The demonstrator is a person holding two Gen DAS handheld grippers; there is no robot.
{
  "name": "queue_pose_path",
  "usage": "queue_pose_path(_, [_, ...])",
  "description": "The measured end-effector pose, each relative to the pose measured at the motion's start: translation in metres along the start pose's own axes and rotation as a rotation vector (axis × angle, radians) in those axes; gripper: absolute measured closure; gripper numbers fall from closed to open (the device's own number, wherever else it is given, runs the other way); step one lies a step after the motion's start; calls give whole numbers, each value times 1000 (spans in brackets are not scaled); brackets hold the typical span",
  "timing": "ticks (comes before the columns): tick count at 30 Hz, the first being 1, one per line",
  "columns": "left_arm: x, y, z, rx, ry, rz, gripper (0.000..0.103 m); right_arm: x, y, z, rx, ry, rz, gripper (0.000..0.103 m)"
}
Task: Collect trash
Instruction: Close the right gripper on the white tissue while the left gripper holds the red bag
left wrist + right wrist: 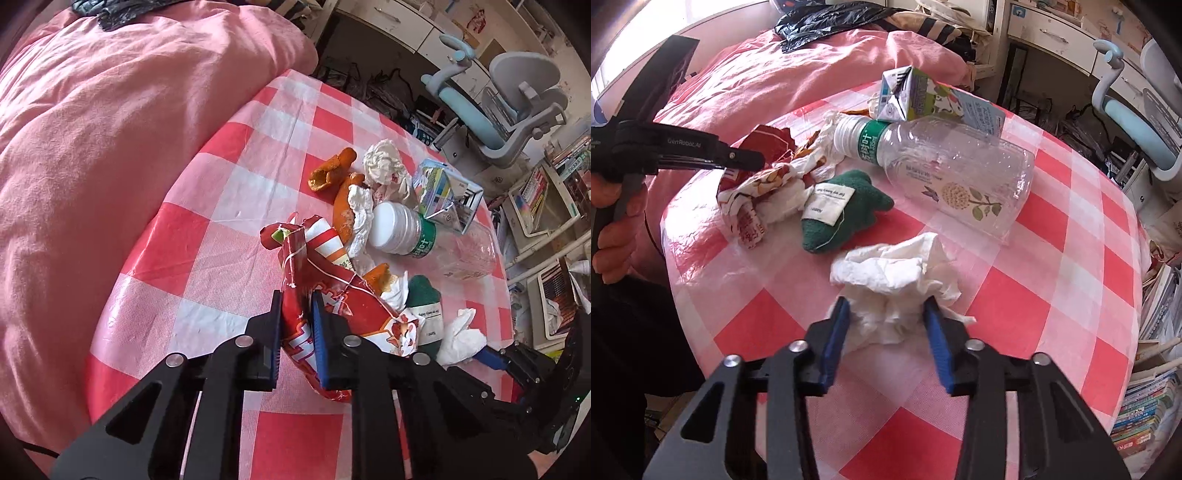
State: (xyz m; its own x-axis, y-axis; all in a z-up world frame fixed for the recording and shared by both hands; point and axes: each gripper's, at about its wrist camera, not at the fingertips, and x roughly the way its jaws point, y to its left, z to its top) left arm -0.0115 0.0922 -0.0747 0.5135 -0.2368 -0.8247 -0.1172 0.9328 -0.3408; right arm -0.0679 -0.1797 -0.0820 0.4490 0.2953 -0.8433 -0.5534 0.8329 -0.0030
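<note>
Left of the clear bottle [955, 173], the left hand-held gripper [297, 325] is clenched on a red snack wrapper [332, 295] on the bench [1071, 258]. The bottle lies empty. Below it, the right hand-held gripper [886, 325] straddles a crumpled tissue [894, 280], pads touching it.

1. Table [1071, 280]: tissue [894, 273] nearest, sock [846, 210] just behind it.
2. Bottle [945, 170] lies right of sock; carton [938, 99] behind, touching bottle.
3. Snack bag [332, 302] left of sock.
4. Bed [110, 147] left of table; chair [517, 107] far right.
</note>
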Motion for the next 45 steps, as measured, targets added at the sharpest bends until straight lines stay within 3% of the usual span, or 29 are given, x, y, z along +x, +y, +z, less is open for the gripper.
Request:
queue_pose_path(1, [-5,2,2,-13,-22,-16,90,-2,0,0,0,-4,0,79])
queue_pose_path(4, [-27,6,6,-58,-118,-91,90,-8,-3,0,9,-27,-7,85])
queue_pose_path(9, [-51,8,12,-94,-235,-165,90,-25,-13,3,48,-95,-22,87])
queue_pose_path(19, [-56,-13,17,-41,-247,-173,90,-57,-24,11,108,-214,-60,87])
queue_pose_path(45, [-58,-25,20,16,-261,-144,90,-42,-5,17,52,-191,-76,87])
